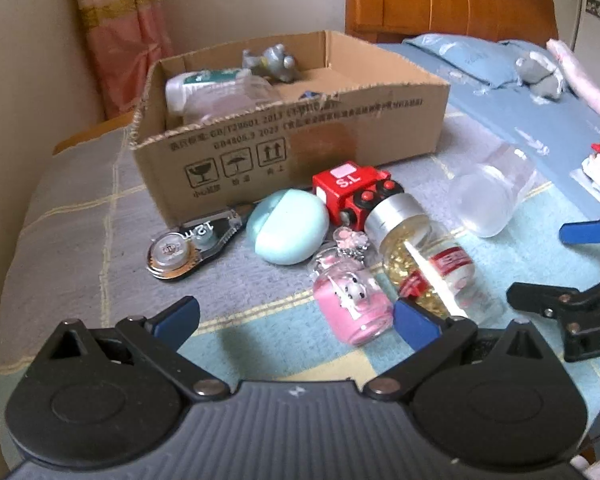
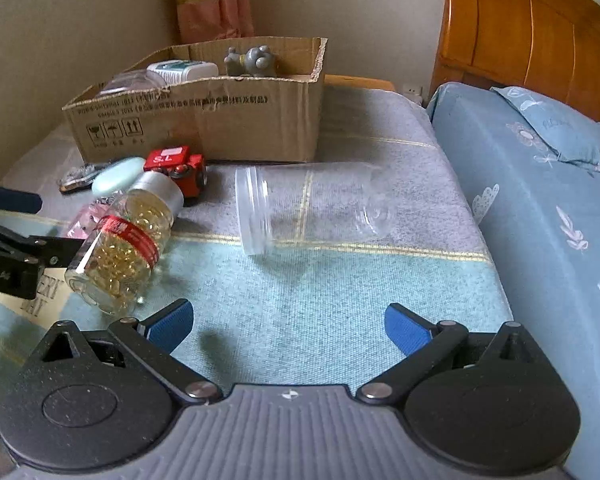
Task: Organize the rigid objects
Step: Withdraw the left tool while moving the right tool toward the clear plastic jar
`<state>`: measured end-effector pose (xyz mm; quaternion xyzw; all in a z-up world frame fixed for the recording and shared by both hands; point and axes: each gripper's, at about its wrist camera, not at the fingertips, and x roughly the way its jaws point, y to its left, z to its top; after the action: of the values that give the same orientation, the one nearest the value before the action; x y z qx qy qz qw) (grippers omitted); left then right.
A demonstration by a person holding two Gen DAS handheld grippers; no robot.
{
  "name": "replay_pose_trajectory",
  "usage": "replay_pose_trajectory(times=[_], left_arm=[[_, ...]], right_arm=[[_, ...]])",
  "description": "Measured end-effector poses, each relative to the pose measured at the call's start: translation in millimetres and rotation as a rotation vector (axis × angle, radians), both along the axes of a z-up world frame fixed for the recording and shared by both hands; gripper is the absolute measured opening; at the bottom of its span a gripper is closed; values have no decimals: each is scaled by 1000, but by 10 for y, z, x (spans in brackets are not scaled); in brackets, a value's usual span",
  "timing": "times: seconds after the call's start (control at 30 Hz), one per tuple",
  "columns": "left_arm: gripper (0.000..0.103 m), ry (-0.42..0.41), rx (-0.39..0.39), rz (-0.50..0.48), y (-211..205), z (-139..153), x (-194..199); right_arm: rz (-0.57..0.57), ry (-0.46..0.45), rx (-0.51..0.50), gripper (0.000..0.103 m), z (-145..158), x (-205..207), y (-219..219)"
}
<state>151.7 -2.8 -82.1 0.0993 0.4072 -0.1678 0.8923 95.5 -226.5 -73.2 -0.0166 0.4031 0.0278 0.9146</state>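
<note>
My left gripper (image 1: 294,322) is open and low over the blanket. Just ahead of its right finger lie a pink jar (image 1: 352,304) and a capsule bottle (image 1: 424,256) with a silver cap. Behind them are a red toy train (image 1: 352,196), a pale blue oval case (image 1: 288,228) and a correction tape (image 1: 188,248). My right gripper (image 2: 288,325) is open too, with nothing between its fingers. A clear plastic jar (image 2: 312,208) lies on its side ahead of it. The capsule bottle (image 2: 124,240) is to its left.
An open cardboard box (image 1: 288,120) at the back holds a white bottle (image 1: 196,84), a clear jar and a grey toy (image 1: 272,62). A bed with blue bedding (image 2: 540,200) and a wooden headboard (image 2: 532,32) borders the right. A wall and a curtain stand behind.
</note>
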Motion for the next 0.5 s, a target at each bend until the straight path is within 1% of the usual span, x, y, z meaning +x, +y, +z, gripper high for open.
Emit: replay_pose_trajectory(times=[0.13, 0.23, 0.5], left_arm=[[102, 8, 43, 11, -5, -69, 23], [102, 7, 44, 40, 109, -69, 17], [103, 5, 33, 179, 527, -82, 119]], right_arm=[[6, 14, -3, 103, -34, 11, 0], [14, 10, -18, 103, -50, 6, 18], [27, -12, -17, 103, -62, -13, 26]])
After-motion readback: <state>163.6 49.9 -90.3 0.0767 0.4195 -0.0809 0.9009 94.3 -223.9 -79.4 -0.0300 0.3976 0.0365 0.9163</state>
